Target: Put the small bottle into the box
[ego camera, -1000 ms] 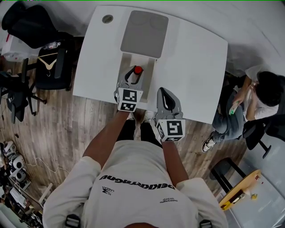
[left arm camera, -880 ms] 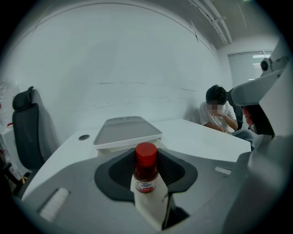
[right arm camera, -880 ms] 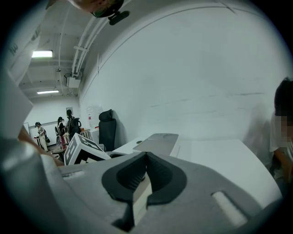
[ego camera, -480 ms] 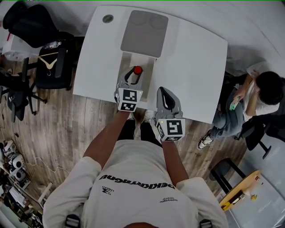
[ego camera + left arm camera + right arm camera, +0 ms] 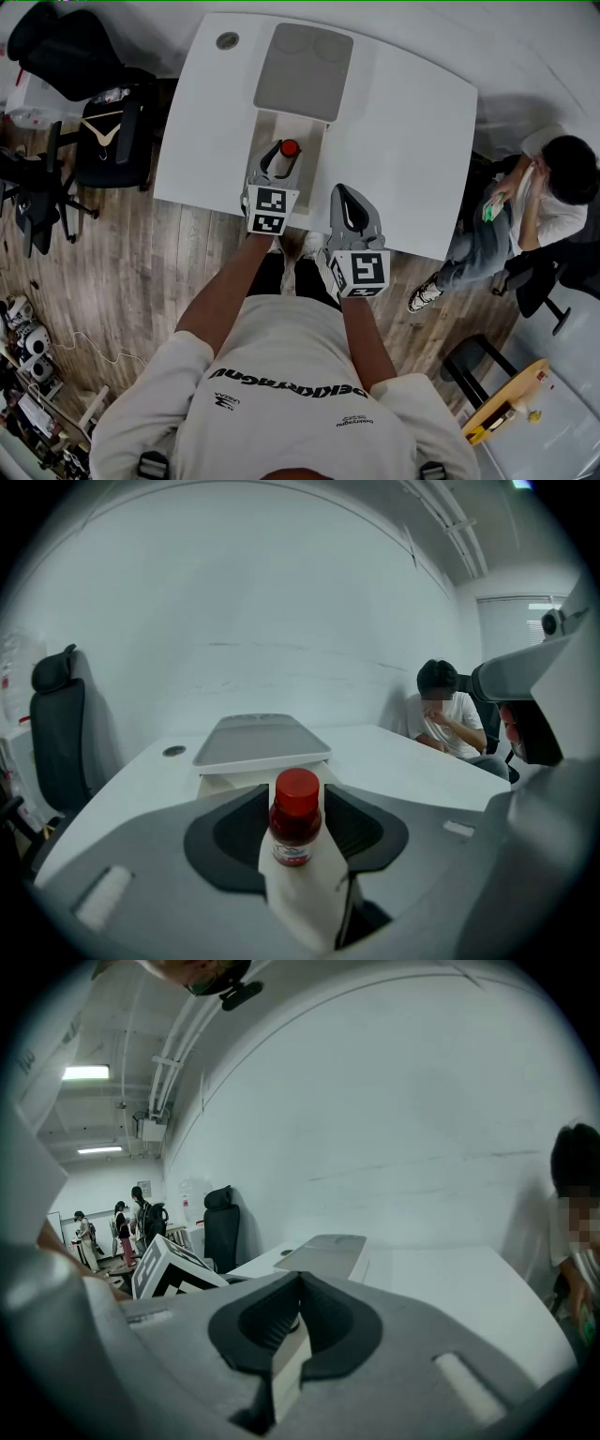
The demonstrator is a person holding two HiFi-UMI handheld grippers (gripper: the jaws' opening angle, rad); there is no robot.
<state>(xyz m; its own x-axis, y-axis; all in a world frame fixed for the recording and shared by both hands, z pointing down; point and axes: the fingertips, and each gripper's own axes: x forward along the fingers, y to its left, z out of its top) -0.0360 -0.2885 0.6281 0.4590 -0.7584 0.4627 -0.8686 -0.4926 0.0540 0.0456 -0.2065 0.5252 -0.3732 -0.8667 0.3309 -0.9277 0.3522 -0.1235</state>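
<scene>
A small bottle (image 5: 287, 150) with a red cap and dark red contents stands upright in the open white box (image 5: 264, 124) at mid-table. The box's grey lid (image 5: 303, 70) lies folded back on the far side. My left gripper (image 5: 281, 156) straddles the bottle; its jaws have just been opening and stand open. In the left gripper view the bottle (image 5: 296, 819) sits between the dark pads (image 5: 240, 829) with narrow gaps on both sides, and the lid (image 5: 261, 742) lies beyond. My right gripper (image 5: 345, 195) rests near the table's front edge, shut and empty (image 5: 300, 1280).
The white table (image 5: 412, 141) has a round cable hole (image 5: 227, 40) at its far left corner. A seated person (image 5: 525, 206) is off the table's right side. Black office chairs (image 5: 89, 127) stand on the wood floor to the left.
My left gripper's jaws have spread slightly around the bottle, which stays standing. Neither hand has shifted. The seated person at the right has changed posture.
</scene>
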